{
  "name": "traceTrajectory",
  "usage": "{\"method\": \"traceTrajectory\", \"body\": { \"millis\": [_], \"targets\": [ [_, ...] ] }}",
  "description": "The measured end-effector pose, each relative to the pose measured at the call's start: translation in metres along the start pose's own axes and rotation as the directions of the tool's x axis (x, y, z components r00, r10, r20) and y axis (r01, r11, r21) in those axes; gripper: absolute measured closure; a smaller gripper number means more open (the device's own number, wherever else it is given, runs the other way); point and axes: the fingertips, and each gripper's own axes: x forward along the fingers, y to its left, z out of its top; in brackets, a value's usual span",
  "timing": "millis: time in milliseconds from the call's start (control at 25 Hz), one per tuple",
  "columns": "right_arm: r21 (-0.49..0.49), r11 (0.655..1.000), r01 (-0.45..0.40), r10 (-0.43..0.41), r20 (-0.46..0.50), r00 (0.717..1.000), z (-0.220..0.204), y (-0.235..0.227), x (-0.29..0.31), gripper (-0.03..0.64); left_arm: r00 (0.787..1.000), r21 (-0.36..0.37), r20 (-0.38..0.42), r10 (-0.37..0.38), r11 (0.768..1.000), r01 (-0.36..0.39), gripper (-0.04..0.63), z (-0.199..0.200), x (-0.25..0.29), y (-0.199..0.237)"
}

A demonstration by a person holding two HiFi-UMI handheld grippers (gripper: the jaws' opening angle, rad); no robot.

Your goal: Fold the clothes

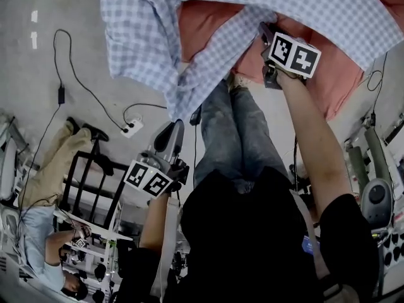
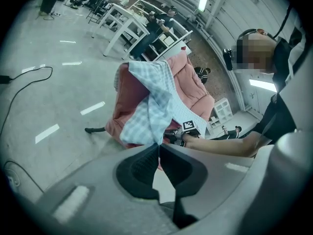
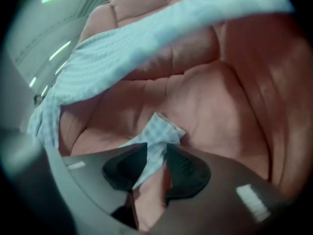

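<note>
Mid-spread over pink armchair (image 1: pixel 205 21): left claw (image 2: pixel 159 146) clamped on checked shirt (image 1: pixel 145 36), right claw (image 3: pixel 156 153) parted around its corner; needs closing next.

Checked garment (image 1: pixel 145 36) is thin matt woven cloth; pink armchair (image 3: pixel 220 106) has smooth upholstery.

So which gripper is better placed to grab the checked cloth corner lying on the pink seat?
Right. The right gripper has its jaws apart around that corner of the blue checked cloth on the pink padded armchair; closing would likely catch it. The left gripper is shut on another part.
</note>
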Motion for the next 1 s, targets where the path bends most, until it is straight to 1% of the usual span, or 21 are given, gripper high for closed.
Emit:
{"method": "traceTrajectory", "body": {
  "millis": [40,80,120,160,200,240,280,360,440,560,720,880,1000],
  "targets": [
    [0.064,0.998,0.000,0.000,-0.003,1.000,0.001,0.000,0.005,0.485,1.000,-0.005,0.004,0.001,1.000,-0.001,0.580,0.000,-0.001,0.002],
    [0.102,0.995,0.003,-0.002,-0.010,1.000,0.001,0.001,0.010,0.477,1.000,-0.009,0.008,0.003,1.000,-0.003,0.580,0.000,-0.002,0.003],
    [0.113,0.993,0.012,-0.010,-0.022,1.000,0.000,0.000,0.014,0.476,1.000,-0.012,0.012,0.003,1.000,-0.003,0.580,0.000,-0.001,0.004],
    [0.103,0.994,0.026,-0.022,-0.038,0.999,-0.002,-0.002,0.018,0.481,1.000,-0.013,0.017,0.004,1.000,-0.003,0.580,-0.001,0.000,0.005],
    [0.079,0.996,0.038,-0.034,-0.049,0.998,-0.004,-0.002,0.021,0.506,1.000,-0.014,0.021,0.003,1.000,-0.003,0.580,-0.001,0.002,0.006],
    [0.051,0.998,0.045,-0.042,-0.048,0.998,-0.004,-0.002,0.021,0.564,1.000,-0.015,0.026,0.003,1.000,-0.003,0.580,-0.001,0.003,0.007],
    [0.020,0.999,0.044,-0.044,-0.036,0.998,-0.002,0.000,0.019,0.594,1.000,-0.017,0.030,0.002,1.000,-0.002,0.580,-0.001,0.004,0.008],
    [-0.040,0.999,0.035,-0.035,0.000,0.999,0.000,0.005,0.010,0.600,1.000,-0.017,0.029,-0.001,1.000,0.001,0.580,-0.001,0.004,0.010],
    [-0.083,0.996,0.027,-0.024,0.036,0.999,-0.001,0.011,-0.004,0.601,1.000,-0.001,0.021,-0.002,1.000,0.002,0.580,-0.001,0.002,0.010],
    [-0.093,0.996,0.000,0.010,0.108,0.994,0.000,0.020,-0.034,0.602,1.000,0.049,0.008,-0.001,0.999,0.001,0.580,0.001,0.000,0.006],
    [-0.056,0.998,-0.025,0.036,0.213,0.976,0.001,0.023,-0.095,0.603,1.000,0.131,-0.019,0.021,0.991,-0.018,0.580,0.004,-0.004,-0.002],
    [0.032,0.999,-0.027,0.014,0.329,0.944,0.014,0.011,-0.170,0.603,0.999,0.237,-0.047,0.020,0.971,-0.008,0.580,0.020,-0.003,-0.018],
    [0.105,0.994,-0.022,-0.019,0.381,0.925,0.017,-0.002,-0.238,0.602,0.996,0.295,-0.084,0.018,0.956,0.007,0.580,0.020,-0.009,-0.040]
  ]
}}
